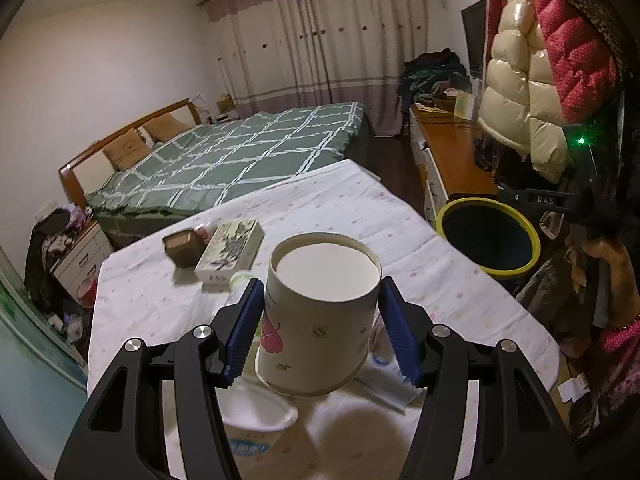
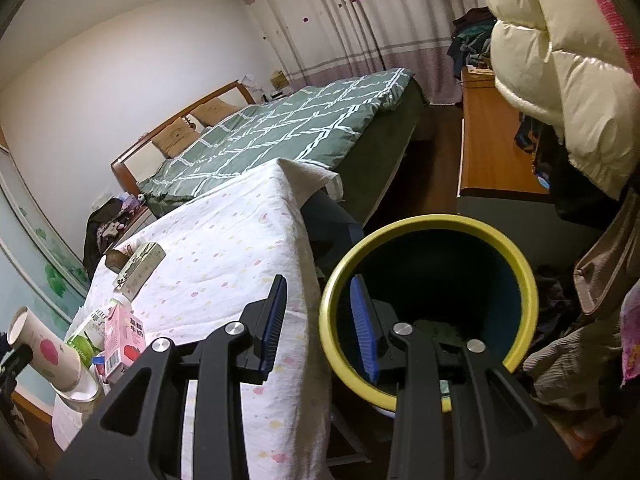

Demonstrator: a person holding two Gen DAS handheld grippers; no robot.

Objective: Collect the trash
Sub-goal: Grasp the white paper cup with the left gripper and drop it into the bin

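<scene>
The left claw (image 1: 320,332) is clamped on a paper cup (image 1: 318,312), blue pads pressing its two sides, the cup held upside down and tilted, clear of the counter (image 1: 360,208); the right claw (image 2: 320,324) stands apart with nothing between its fingers, hanging over the near rim of the yellow-rimmed bin (image 2: 428,304), which sits off the counter's right edge.

The likely trouble, as I judge it: the cup is thin paper and held only by its flanks, so too firm a squeeze may buckle it and too light a one may let it slip before it is over the bin; it must travel rightward across the counter, and a release short of the rim would drop it on the floor among the clothes; the right claw itself sits at the bin's mouth and could block the way in.

Just under the cup lie a white tub (image 1: 256,416) and some flat wrappers; in the right wrist view a pink milk carton (image 2: 124,340) and a green-labelled bottle (image 2: 86,338) stand near it, close enough to be knocked. Farther along the counter sit a long printed box (image 1: 230,250) and a small brown box (image 1: 182,246), well clear of the route. Beyond are the bed (image 1: 240,152), a wooden dresser (image 1: 452,148) and the curtains (image 1: 320,40); a puffy cream jacket (image 1: 516,92) hangs above the bin's side.
</scene>
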